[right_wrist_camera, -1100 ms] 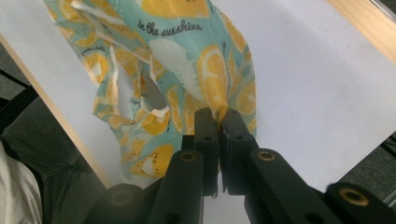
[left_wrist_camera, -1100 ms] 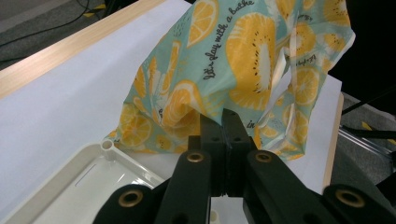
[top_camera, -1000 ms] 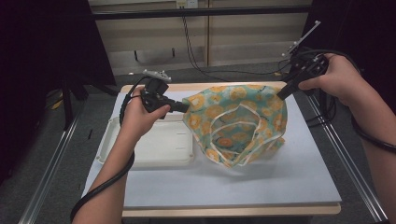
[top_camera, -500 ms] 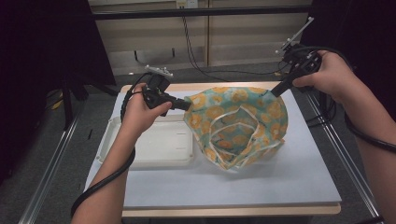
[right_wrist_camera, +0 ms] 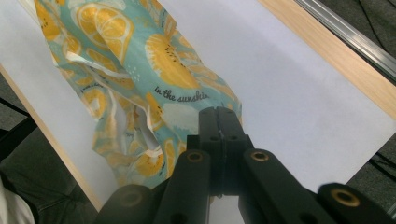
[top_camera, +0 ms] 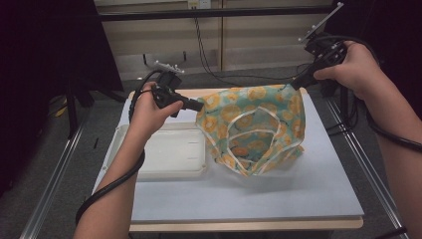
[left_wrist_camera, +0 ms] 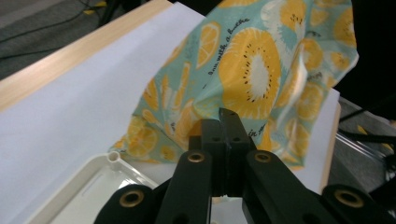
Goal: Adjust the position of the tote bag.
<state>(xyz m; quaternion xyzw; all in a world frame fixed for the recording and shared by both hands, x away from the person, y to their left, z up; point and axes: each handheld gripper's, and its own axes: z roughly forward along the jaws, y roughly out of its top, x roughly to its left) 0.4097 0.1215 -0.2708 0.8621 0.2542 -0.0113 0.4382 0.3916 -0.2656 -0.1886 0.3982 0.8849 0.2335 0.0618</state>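
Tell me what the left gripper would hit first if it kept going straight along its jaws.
The fruit-print cloth it already pinches; past that, probably the white table cover, though depth is unclear.

cloth (top_camera: 254, 129): thin, soft, matt printed fabric | tray (top_camera: 171, 154): smooth white plastic, slight sheen | table (top_camera: 278, 194): matt pale top, wood edge

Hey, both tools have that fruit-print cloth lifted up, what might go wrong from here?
The left tool and right tool each pinch only a small edge of the cloth, so a corner may slip free. Its hanging lower end sits close to the white tray and might drag across it.
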